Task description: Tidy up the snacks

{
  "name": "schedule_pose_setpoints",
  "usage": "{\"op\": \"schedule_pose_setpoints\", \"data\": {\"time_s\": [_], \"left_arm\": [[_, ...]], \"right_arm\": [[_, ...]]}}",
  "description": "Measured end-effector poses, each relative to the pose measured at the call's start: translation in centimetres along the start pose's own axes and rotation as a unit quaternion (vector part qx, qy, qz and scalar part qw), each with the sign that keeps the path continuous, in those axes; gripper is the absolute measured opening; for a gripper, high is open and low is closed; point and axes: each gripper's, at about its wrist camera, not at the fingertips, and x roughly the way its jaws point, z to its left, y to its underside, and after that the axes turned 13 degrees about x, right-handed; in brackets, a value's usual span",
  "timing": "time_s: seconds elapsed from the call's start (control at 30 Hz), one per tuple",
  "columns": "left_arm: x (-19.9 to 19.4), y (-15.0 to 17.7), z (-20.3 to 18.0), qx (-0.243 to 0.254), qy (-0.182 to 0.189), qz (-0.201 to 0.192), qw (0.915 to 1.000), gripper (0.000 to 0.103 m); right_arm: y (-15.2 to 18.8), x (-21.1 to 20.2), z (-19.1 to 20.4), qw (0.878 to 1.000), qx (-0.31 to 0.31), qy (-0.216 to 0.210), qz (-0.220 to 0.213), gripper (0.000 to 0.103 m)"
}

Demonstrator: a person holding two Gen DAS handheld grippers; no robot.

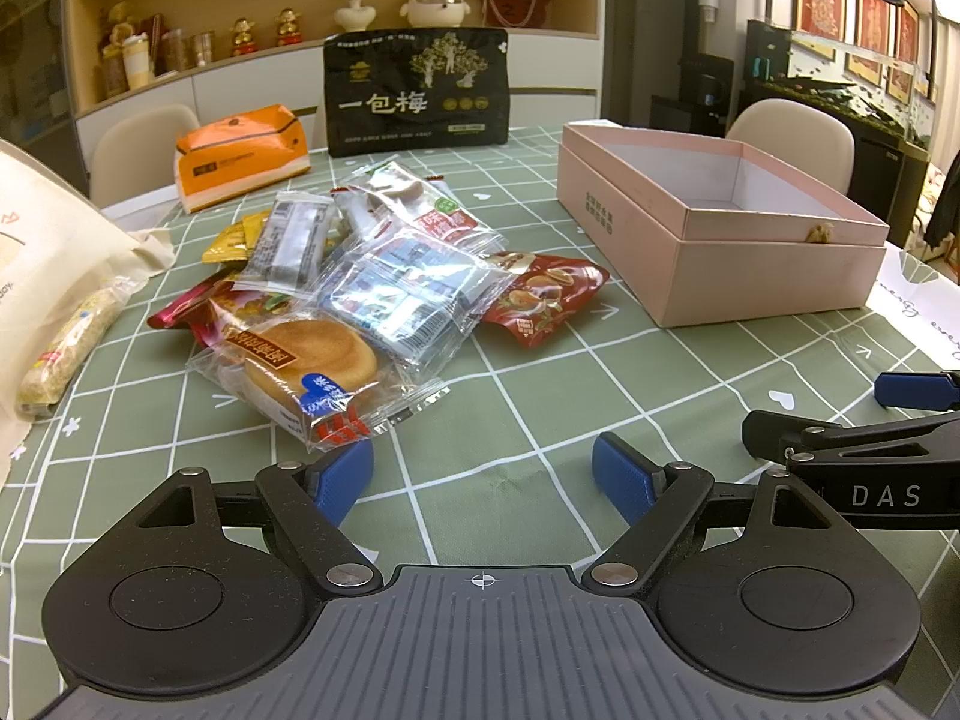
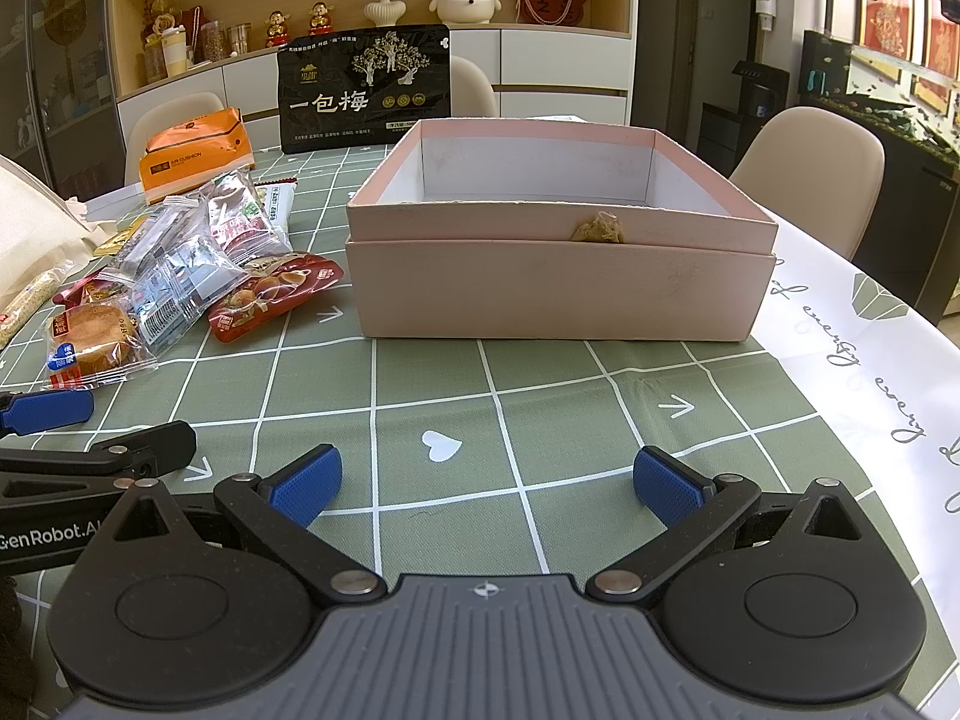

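Observation:
A heap of wrapped snacks (image 1: 372, 276) lies on the green checked tablecloth, with a round cake in clear wrap (image 1: 309, 363) nearest and a red packet (image 1: 540, 297) at its right. My left gripper (image 1: 483, 480) hovers open just in front of the heap, nothing between its blue pads. An open pink box (image 2: 558, 276) stands ahead of my right gripper (image 2: 486, 483), which is open too and holds nothing. The box looks empty inside. The same heap (image 2: 180, 276) shows at the left of the right wrist view.
A black snack bag (image 1: 417, 90) stands upright at the table's far side beside an orange pack (image 1: 240, 156). A cream cloth bag (image 1: 42, 252) and a grain bar (image 1: 72, 342) lie at the left. Chairs and a shelf unit stand behind.

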Motion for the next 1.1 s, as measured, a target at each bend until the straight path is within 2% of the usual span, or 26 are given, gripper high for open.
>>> {"op": "schedule_pose_setpoints", "data": {"time_s": [0.93,0.97,1.03,1.07,1.1], "left_arm": [[0.0,0.0,0.0,-0.001,0.001,0.000,1.0000,0.087],[-0.1,0.1,0.2,-0.001,0.006,-0.002,1.0000,0.085],[-1.2,0.2,0.8,0.004,0.022,0.013,0.9997,0.074],[-2.2,0.2,1.8,-0.001,0.039,0.020,0.9991,0.068],[-3.5,0.0,2.9,-0.005,0.049,0.016,0.9987,0.066]], "right_arm": [[0.0,0.0,0.0,1.000,0.000,0.000,0.000,0.103],[0.0,0.0,0.0,1.000,0.000,0.000,0.000,0.103],[0.0,-0.1,-0.1,1.000,-0.002,-0.003,0.005,0.103],[-0.4,0.0,-0.1,1.000,-0.007,-0.006,0.023,0.103],[-1.0,0.1,0.0,0.999,-0.013,-0.007,0.050,0.103]]}}
